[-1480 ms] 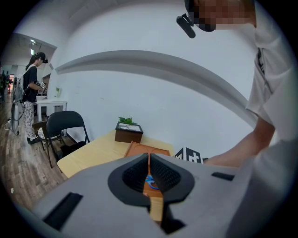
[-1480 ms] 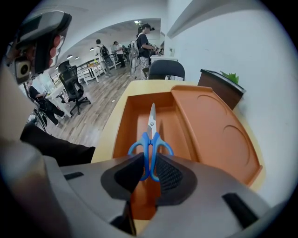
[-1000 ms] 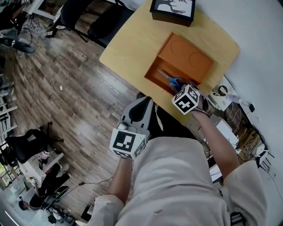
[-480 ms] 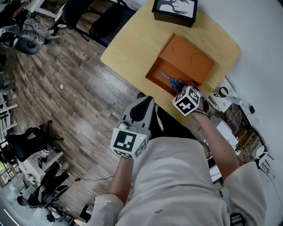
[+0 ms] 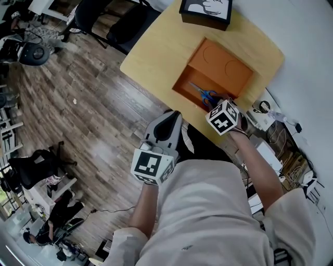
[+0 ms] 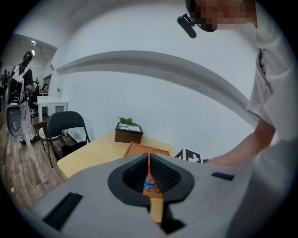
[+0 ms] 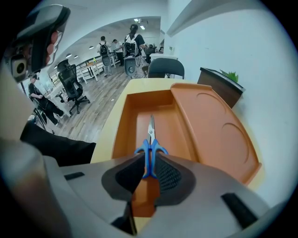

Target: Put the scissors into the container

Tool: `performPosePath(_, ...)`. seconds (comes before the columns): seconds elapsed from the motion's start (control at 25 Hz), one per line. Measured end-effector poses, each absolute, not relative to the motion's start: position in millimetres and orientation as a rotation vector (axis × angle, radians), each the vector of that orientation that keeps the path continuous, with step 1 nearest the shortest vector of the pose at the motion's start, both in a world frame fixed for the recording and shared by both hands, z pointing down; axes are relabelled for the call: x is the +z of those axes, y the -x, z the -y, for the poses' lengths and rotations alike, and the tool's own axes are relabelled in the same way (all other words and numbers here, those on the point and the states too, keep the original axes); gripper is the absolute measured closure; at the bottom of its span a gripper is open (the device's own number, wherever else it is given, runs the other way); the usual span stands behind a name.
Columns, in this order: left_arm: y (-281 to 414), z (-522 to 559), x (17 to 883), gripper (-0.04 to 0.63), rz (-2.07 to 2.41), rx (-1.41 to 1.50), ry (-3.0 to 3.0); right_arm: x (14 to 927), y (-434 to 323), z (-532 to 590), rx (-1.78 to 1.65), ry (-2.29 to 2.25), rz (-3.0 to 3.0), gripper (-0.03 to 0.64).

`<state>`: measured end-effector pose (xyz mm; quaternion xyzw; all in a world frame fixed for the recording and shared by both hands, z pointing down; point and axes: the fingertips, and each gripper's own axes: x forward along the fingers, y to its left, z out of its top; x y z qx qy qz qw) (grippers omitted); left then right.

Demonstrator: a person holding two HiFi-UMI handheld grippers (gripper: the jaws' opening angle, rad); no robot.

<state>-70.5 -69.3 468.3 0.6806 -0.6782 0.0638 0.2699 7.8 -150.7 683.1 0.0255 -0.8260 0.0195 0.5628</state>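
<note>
Blue-handled scissors (image 7: 150, 139) point away from me, their blades over the open tray of the orange container (image 7: 214, 135). My right gripper (image 7: 148, 161) is shut on the scissors' handles at the tray's near end. From the head view the scissors (image 5: 205, 94) lie inside the container (image 5: 218, 65), with the right gripper (image 5: 222, 117) at its near edge. My left gripper (image 5: 164, 127) hangs off the table in front of my body, shut with nothing in it. In the left gripper view its pads (image 6: 160, 174) meet, and the scissors (image 6: 150, 185) show just beyond.
The container sits on a light wooden table (image 5: 156, 57). A dark box with a picture front (image 5: 204, 10) stands at the far edge. Black chairs (image 5: 104, 21) are left of the table. Cables and small devices (image 5: 268, 117) lie to the right. People stand far off (image 7: 116, 46).
Almost nothing differs. The right gripper has kept the scissors at the container's near end, edging slightly right. The left gripper stays where it was.
</note>
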Motion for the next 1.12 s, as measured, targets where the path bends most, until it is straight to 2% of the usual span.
performPosePath(1.12,95,48,435,0.581,1.478,0.249,-2.221,586,-29,114,0.251,-0.637,2.083,0.592)
